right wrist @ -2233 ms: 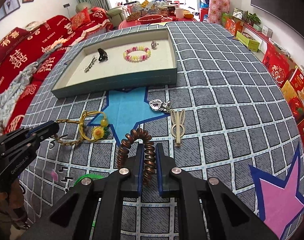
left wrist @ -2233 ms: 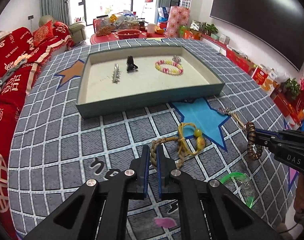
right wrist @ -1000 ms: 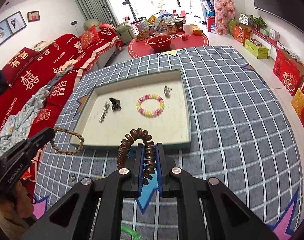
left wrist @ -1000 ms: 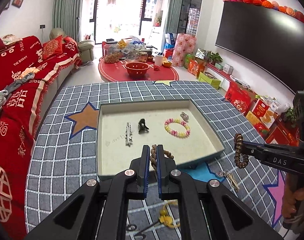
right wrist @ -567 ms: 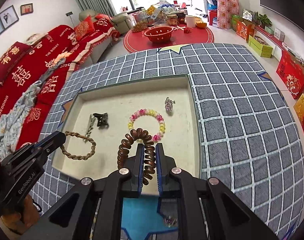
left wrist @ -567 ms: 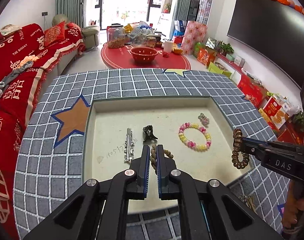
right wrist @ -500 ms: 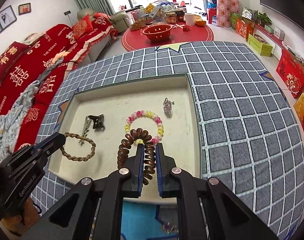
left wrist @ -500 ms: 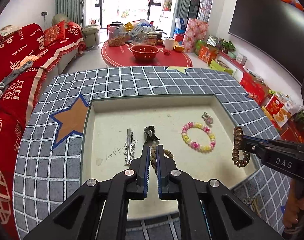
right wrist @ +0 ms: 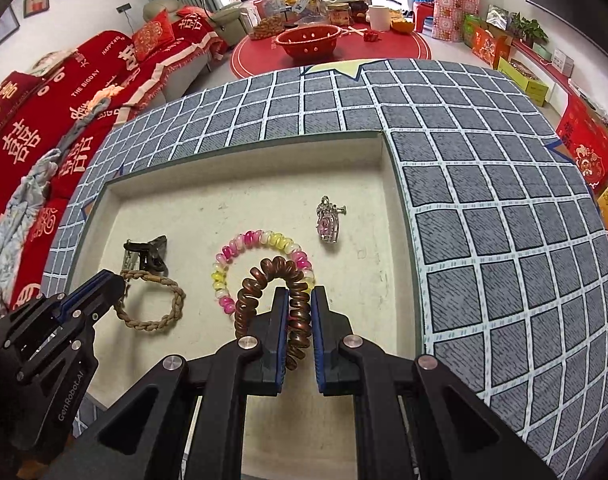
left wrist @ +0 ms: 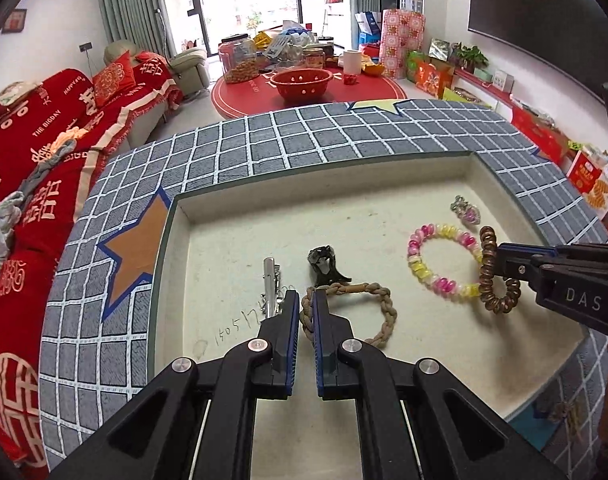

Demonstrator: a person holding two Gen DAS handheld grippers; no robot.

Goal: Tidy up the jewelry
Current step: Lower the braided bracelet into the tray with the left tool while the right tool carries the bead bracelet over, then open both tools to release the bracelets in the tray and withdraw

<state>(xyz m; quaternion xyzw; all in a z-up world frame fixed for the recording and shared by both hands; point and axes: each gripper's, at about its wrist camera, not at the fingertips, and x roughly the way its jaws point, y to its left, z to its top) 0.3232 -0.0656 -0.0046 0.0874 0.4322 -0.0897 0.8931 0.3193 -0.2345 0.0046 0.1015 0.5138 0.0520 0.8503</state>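
Observation:
A shallow cream-lined tray (left wrist: 176,240) (right wrist: 388,184) sits on the checked table. My left gripper (left wrist: 305,304) (right wrist: 118,284) is shut on a braided brown cord bracelet (left wrist: 384,304) (right wrist: 156,322), low over the tray floor. My right gripper (right wrist: 298,300) (left wrist: 500,258) is shut on a brown spiral hair tie (right wrist: 264,280) (left wrist: 490,280), above a pink-and-yellow bead bracelet (left wrist: 440,280) (right wrist: 260,240). In the tray lie a silver hair clip (left wrist: 270,284), a dark claw clip (left wrist: 324,266) (right wrist: 152,254) and a silver-pink pendant (left wrist: 466,210) (right wrist: 328,224).
The grey checked cloth (right wrist: 484,200) has an orange star (left wrist: 136,240) left of the tray. A red-covered sofa (left wrist: 44,140) is on the left. A red round mat (left wrist: 304,88) with a red bowl and jars lies beyond the table.
Both grippers have come down lower and closer over the tray, each still holding its piece. The braided bracelet now hangs just above or on the tray floor.

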